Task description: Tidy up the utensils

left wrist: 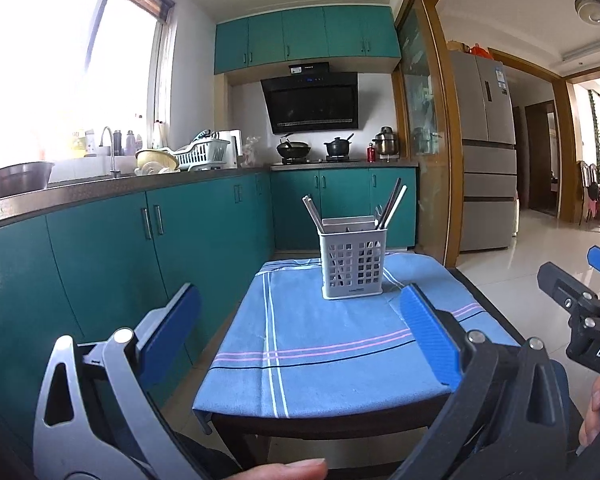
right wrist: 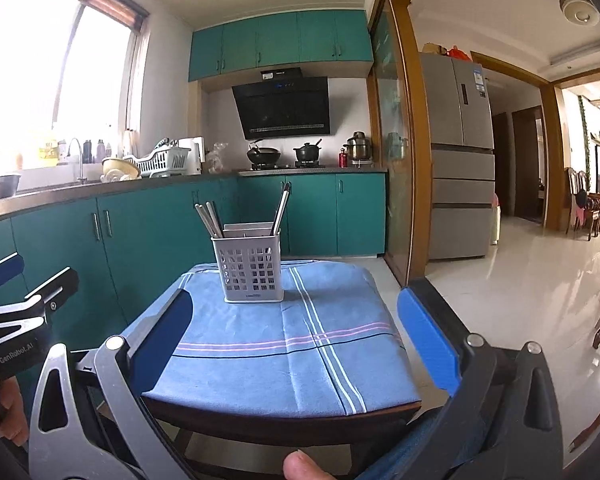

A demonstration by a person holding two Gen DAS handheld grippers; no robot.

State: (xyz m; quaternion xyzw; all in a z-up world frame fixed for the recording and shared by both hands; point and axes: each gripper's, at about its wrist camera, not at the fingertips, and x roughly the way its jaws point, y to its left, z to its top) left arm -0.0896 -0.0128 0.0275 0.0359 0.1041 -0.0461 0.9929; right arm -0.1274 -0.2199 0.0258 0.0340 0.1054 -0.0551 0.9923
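A grey perforated utensil holder (left wrist: 353, 264) (right wrist: 249, 268) stands upright at the far end of a small table covered with a blue striped cloth (left wrist: 320, 344) (right wrist: 276, 340). Several chopsticks (left wrist: 392, 202) (right wrist: 281, 208) lean out of its compartments, some to the left (left wrist: 313, 213) (right wrist: 209, 218) and some to the right. My left gripper (left wrist: 300, 332) is open, held back over the table's near end with nothing between its blue pads. My right gripper (right wrist: 296, 336) is also open and empty, beside the left one, well short of the holder.
Teal cabinets (left wrist: 140, 248) and a dark counter with a sink, a dish rack (left wrist: 202, 154) and a metal bowl (left wrist: 18, 178) run along the left. A stove with pots (left wrist: 314, 148) is behind the table. A fridge (left wrist: 486, 148) and tiled floor (right wrist: 520, 288) lie to the right.
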